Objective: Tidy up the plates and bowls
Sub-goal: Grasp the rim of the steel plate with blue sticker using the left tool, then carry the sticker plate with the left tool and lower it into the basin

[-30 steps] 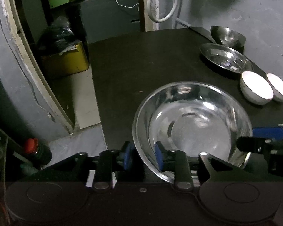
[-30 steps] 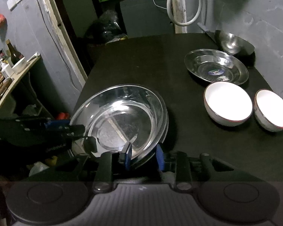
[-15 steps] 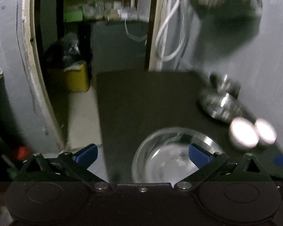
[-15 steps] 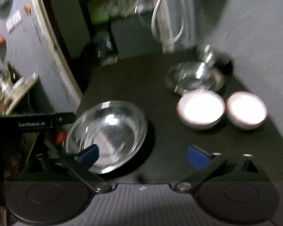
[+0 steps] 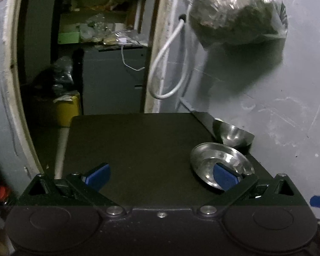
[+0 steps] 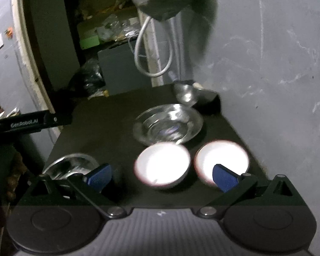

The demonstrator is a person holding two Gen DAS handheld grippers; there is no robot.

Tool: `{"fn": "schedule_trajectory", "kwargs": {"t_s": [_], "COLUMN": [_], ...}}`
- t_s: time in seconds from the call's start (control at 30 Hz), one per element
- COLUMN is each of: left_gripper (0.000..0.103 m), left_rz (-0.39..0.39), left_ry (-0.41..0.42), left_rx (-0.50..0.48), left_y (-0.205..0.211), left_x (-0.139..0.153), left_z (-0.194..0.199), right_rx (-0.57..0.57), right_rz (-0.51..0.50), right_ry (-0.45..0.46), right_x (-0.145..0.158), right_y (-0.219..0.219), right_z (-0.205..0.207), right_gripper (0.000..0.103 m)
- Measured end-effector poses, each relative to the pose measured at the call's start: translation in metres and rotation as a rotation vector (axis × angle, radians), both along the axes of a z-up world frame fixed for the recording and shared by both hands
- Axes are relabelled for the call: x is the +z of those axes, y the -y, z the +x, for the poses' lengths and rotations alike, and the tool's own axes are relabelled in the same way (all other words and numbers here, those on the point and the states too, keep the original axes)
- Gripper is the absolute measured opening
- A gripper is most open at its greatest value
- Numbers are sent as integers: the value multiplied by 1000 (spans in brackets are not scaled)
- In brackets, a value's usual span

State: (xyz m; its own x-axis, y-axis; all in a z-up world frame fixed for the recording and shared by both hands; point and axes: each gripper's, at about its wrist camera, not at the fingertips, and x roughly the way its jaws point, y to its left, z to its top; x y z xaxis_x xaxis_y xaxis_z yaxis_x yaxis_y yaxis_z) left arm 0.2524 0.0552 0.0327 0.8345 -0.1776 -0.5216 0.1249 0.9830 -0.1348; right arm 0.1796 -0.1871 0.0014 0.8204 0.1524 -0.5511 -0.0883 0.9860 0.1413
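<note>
Left gripper (image 5: 161,173): jaws spread wide, nothing between, above bare black table (image 5: 138,140). Steel plate (image 5: 220,160) at table's right side, behind right blue fingertip; small steel bowl (image 5: 234,136) just beyond it, near grey wall.

Right gripper (image 6: 162,176): jaws spread wide, holding nothing. Large steel bowl (image 6: 71,165) at table's left front edge, partly hidden behind left finger. Two white bowls side by side ahead: left white bowl (image 6: 162,165), right white bowl (image 6: 220,160). Behind them steel plate, then small steel bowl, blurred, possibly tilted.
</note>
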Motion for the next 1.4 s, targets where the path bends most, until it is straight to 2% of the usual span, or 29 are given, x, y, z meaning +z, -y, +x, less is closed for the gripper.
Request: {"fn": "schedule_trajectory", "kwargs": {"t_s": [0.17,0.37,0.53,0.7,0.8,1.13,1.27,1.4], "left_gripper": [102,102,102,102,102,83,75,55], "left_rz": [72,160,163,155,158,137,118,100], "left_ry": [-49,-112,-204,-286,-302,-359,-371,-382], "left_rx": [15,16,38,40,47,31,18,1], "left_y": [37,66,72,71,74,77,79,80], "left_x": [-2,-13,-31,-45,-48,-56,-58,-60], "left_z": [46,92,119,132,134,143,145,145], "right_rx": [8,-5,6,34,49,68,66,63], "right_rz": [-1,-24,-46,-53,-49,-20,-3,19], "right_ry": [37,-30,-74,-111,-129,-185,-204,-219], "right_x": [0,-16,-31,-37,-41,-48,-50,-53], "right_y": [20,29,26,24,23,21,20,20], "right_z": [47,107,137,141,147,157,160,162], "right_gripper": [103,103,103,102,94,71,66,62]}}
